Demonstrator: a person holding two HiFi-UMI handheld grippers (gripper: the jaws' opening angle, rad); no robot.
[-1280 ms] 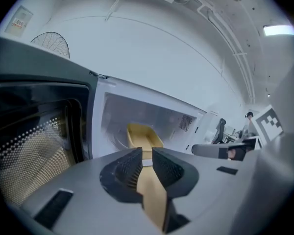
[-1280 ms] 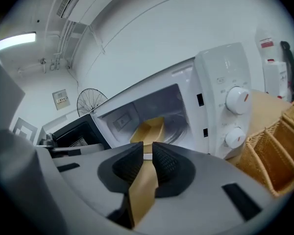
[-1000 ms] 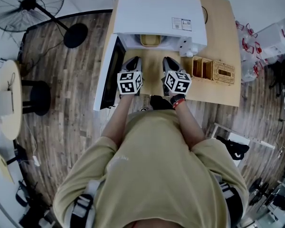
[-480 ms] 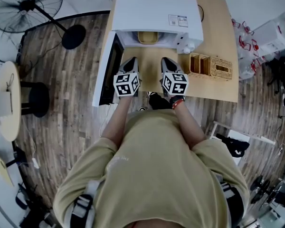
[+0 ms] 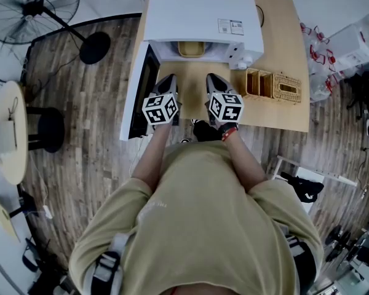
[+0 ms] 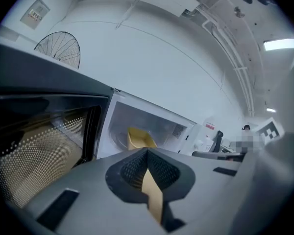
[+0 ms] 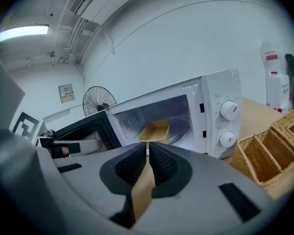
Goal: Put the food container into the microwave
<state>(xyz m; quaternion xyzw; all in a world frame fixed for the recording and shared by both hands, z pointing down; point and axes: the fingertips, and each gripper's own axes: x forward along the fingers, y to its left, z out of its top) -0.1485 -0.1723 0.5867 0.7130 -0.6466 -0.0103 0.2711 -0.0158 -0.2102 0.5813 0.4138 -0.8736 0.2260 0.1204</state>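
Before the open microwave (image 5: 200,16), hovering over worktop (image 5: 283,112) with left claw (image 5: 170,78) and right claw (image 5: 211,78) both pressed together, pinching nothing. Noting yellow food container (image 5: 192,48) lying inside the cavity; judging the placing step done. Next likely calling for swinging the door (image 5: 141,94) shut.

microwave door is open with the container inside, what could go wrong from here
1. The food container seems to sit near the front of the microwave cavity, so swinging the door shut might clip or shove it.
2. The door hangs wide open past the edge of the table, right beside the shut left gripper; a careless move there could knock it.
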